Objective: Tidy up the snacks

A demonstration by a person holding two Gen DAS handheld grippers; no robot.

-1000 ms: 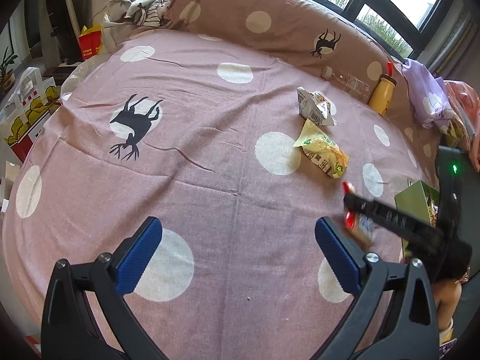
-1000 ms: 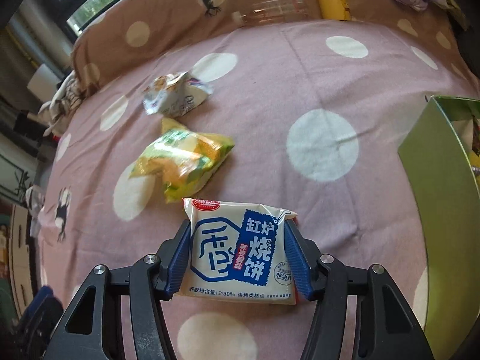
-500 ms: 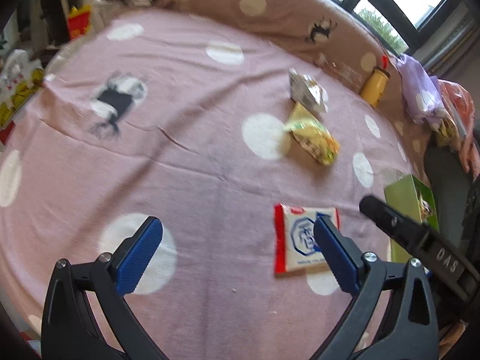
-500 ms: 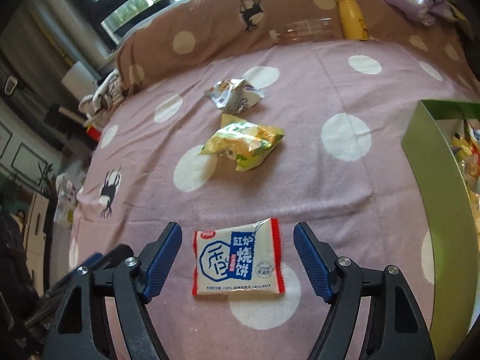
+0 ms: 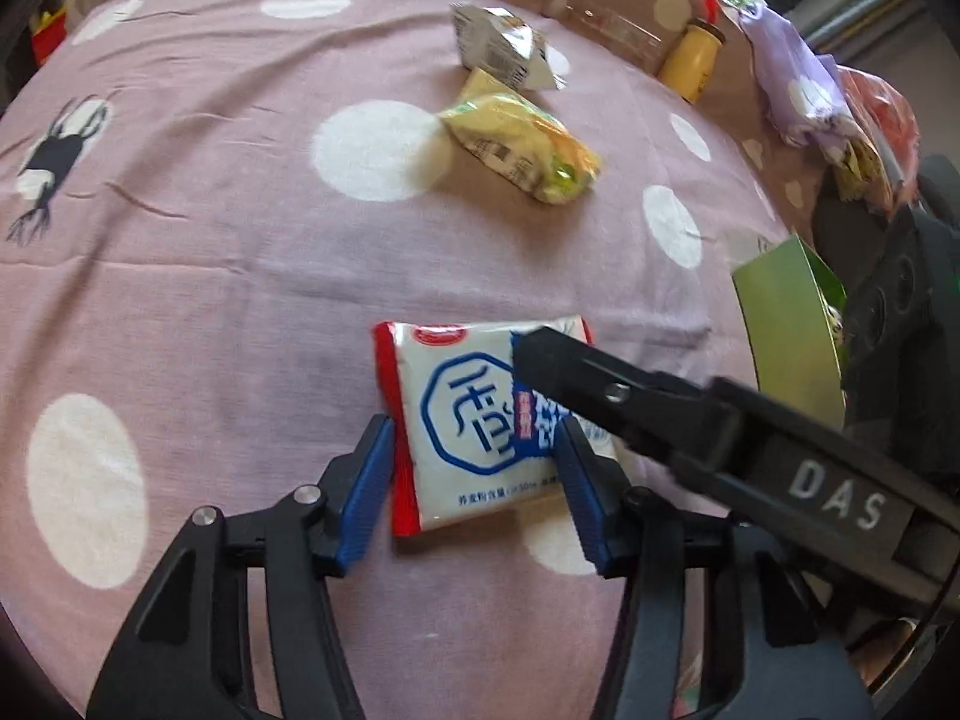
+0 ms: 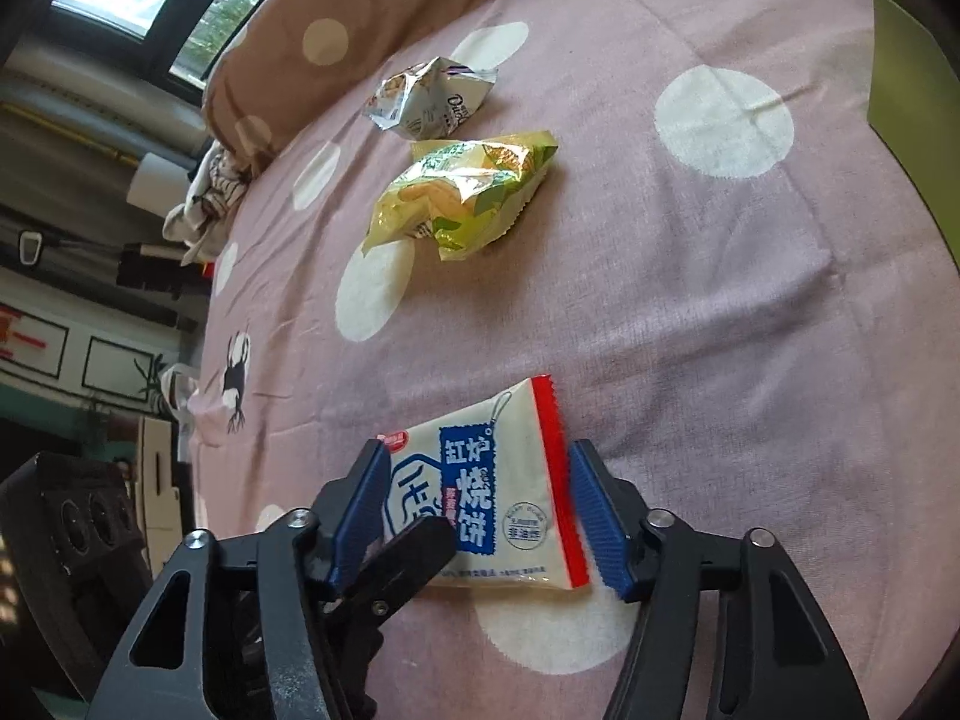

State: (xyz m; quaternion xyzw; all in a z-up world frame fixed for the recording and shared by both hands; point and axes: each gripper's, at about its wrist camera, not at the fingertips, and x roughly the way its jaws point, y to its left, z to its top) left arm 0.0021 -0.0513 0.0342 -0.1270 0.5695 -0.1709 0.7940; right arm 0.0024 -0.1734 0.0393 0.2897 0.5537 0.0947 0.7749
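Note:
A white, blue and red biscuit packet lies flat on the pink dotted bedspread; it also shows in the right wrist view. My left gripper has narrowed around it, its blue pads beside the packet's two edges. My right gripper straddles the same packet from the other side, pads close to its edges. The right gripper's finger crosses over the packet in the left wrist view. A yellow-green snack bag and a silver snack bag lie farther back.
A green box stands open at the right edge of the bed. A yellow bottle and a clear bottle lie against the brown dotted pillow. Purple and red bags are at the far right.
The right gripper let the packet go onto the bed and opened. Both grippers have since moved in close over the packet and the left jaws have narrowed around it.

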